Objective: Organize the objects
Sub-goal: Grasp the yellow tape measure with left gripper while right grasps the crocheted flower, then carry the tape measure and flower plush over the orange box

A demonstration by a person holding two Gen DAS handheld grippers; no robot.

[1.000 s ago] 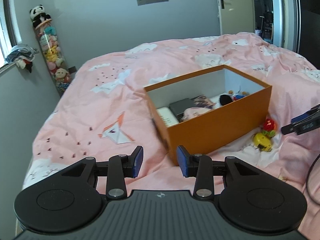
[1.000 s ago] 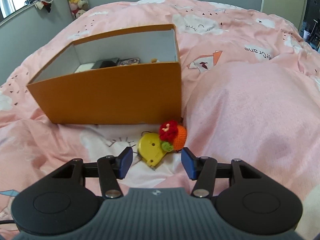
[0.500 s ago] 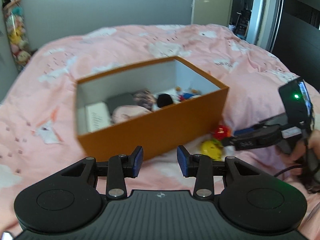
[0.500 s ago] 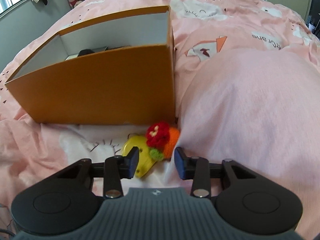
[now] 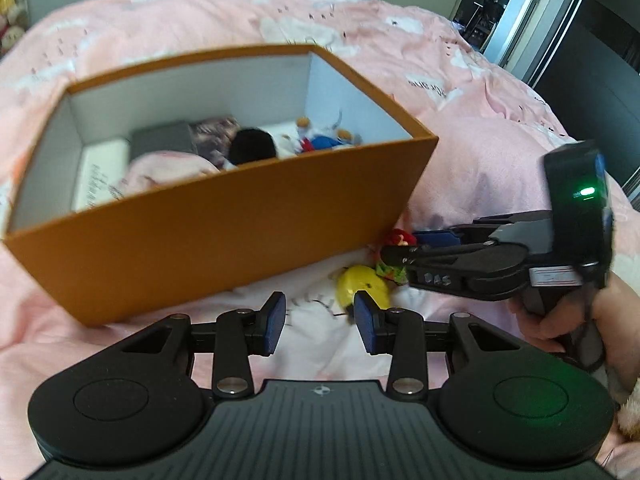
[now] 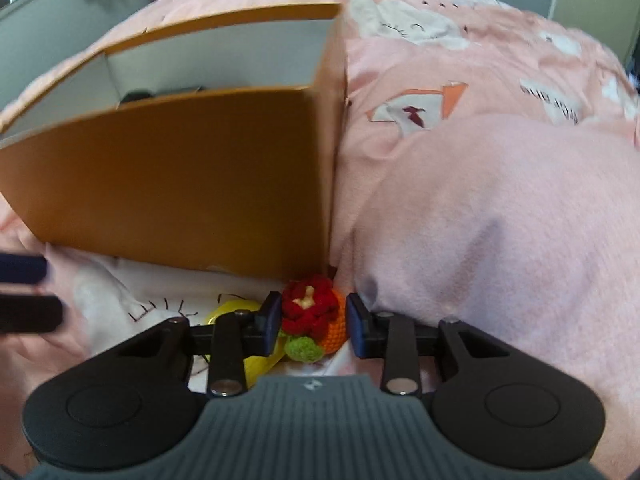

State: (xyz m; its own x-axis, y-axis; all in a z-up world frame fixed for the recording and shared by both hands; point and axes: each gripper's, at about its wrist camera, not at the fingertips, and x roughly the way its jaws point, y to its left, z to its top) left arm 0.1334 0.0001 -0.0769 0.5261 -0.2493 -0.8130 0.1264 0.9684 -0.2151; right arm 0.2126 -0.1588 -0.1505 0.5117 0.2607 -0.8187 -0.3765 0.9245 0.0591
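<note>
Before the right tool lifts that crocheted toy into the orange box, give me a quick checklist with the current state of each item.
1. Crocheted toy sits between the right tool pads: ok; the jaws have just been closing.
2. Pads pressing firmly on the toy: cannot tell; a thin gap shows on its right side.
3. Yellow toy free of the grip: ok, it lies beside the left pad.
4. Orange box open on top: ok.
5. Room in the box: ok, though items already cover much of its floor.
6. Left tool out of the way: not ok, it hangs open close to the toys.
</note>
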